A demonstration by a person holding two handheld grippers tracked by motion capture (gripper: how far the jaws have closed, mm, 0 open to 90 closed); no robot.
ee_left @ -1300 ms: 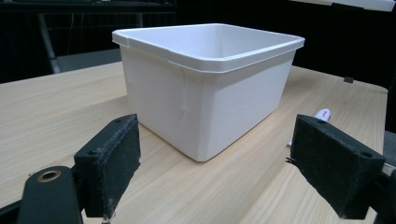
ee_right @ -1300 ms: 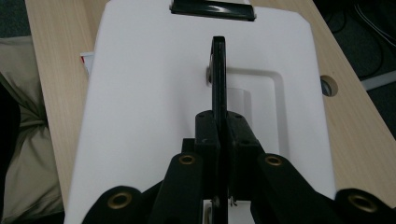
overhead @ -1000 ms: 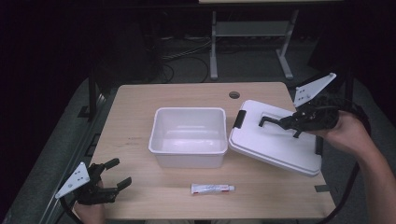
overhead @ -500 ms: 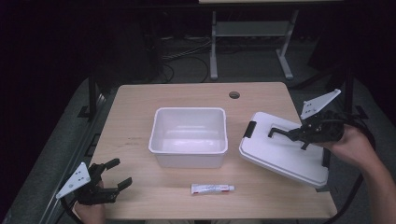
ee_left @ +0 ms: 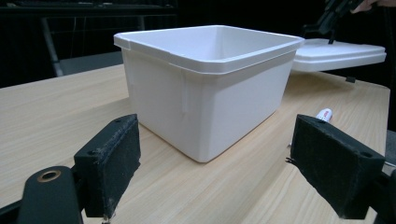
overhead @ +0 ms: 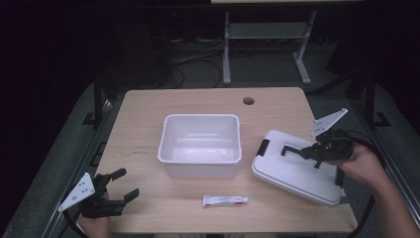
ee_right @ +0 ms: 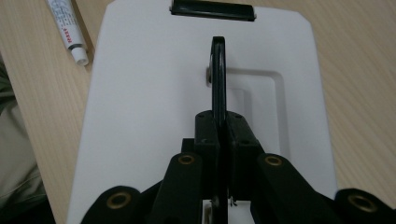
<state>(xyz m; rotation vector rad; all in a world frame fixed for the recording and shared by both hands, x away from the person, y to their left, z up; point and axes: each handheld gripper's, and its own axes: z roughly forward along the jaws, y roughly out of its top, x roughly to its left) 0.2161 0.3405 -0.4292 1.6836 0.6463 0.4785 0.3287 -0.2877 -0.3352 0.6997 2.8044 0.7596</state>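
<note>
**Lid carried down to the table's right side**

A second ago the white lid (overhead: pixel 297 171) was up beside the white tub (overhead: pixel 200 144), its left edge overlapping the tub's right rim. Half a second ago it had moved right and clear of the tub. Now it sits lower and farther toward the near right part of the wooden table (overhead: pixel 143 114), apart from the tub, with its near right corner at the table's edge. From above I cannot tell whether it lies fully flat; in the left gripper view it looks raised off the wood beyond the tub. The left gripper (overhead: pixel 116 191) has not moved across the three frames, and neither have the tub and the tube (overhead: pixel 225 200).

The right gripper (overhead: pixel 302 151) has its jaws closed tight on the lid's black handle (ee_right: pixel 218 70), which stands upright between the pads in the right gripper view. The left gripper rests at the near left corner with its jaws spread wide and nothing between them; its own view looks past them at the tub's side.

The lid is a rounded white rectangle with a recessed panel under the handle and a black latch (ee_right: pixel 212 10) at each short end. The small white tube lies on the table in front of the tub, just left of the lid.
</note>
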